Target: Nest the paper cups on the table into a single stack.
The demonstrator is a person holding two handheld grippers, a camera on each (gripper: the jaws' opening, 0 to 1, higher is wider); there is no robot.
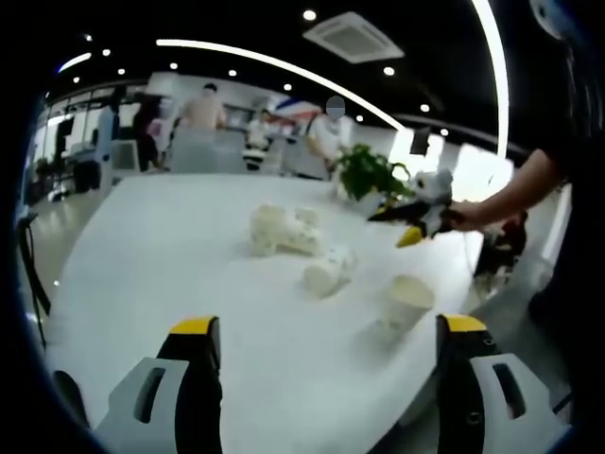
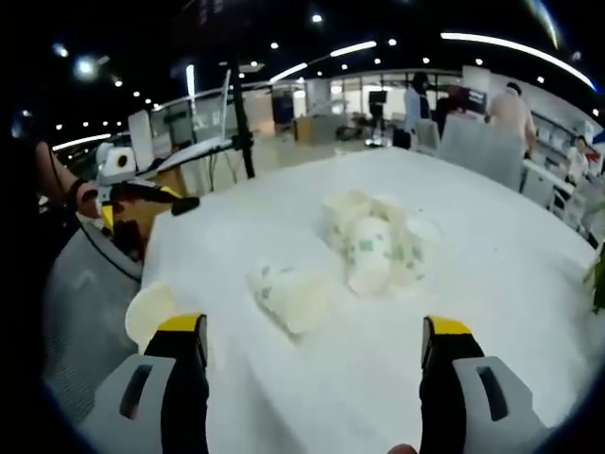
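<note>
Several white paper cups with a green print lie in a loose heap (image 1: 284, 230) in the middle of the white table (image 1: 161, 265). One cup (image 1: 329, 271) lies on its side nearer to me, and another cup (image 1: 408, 301) stands close to the table's edge. My left gripper (image 1: 328, 331) hovers open and short of them, holding nothing. The right gripper (image 1: 392, 227) comes in from the right, held in a hand above the table. In the right gripper view, my right gripper (image 2: 312, 333) is open over the lying cup (image 2: 293, 295), with the heap (image 2: 378, 241) beyond and the edge cup (image 2: 149, 312) at left.
A green potted plant (image 1: 369, 175) stands on the table's far side, behind the right gripper. People, chairs and desks fill the room behind. The table's rounded edge (image 2: 156, 255) runs close to the standing cup. The left gripper (image 2: 151, 210) hangs off the table's left side.
</note>
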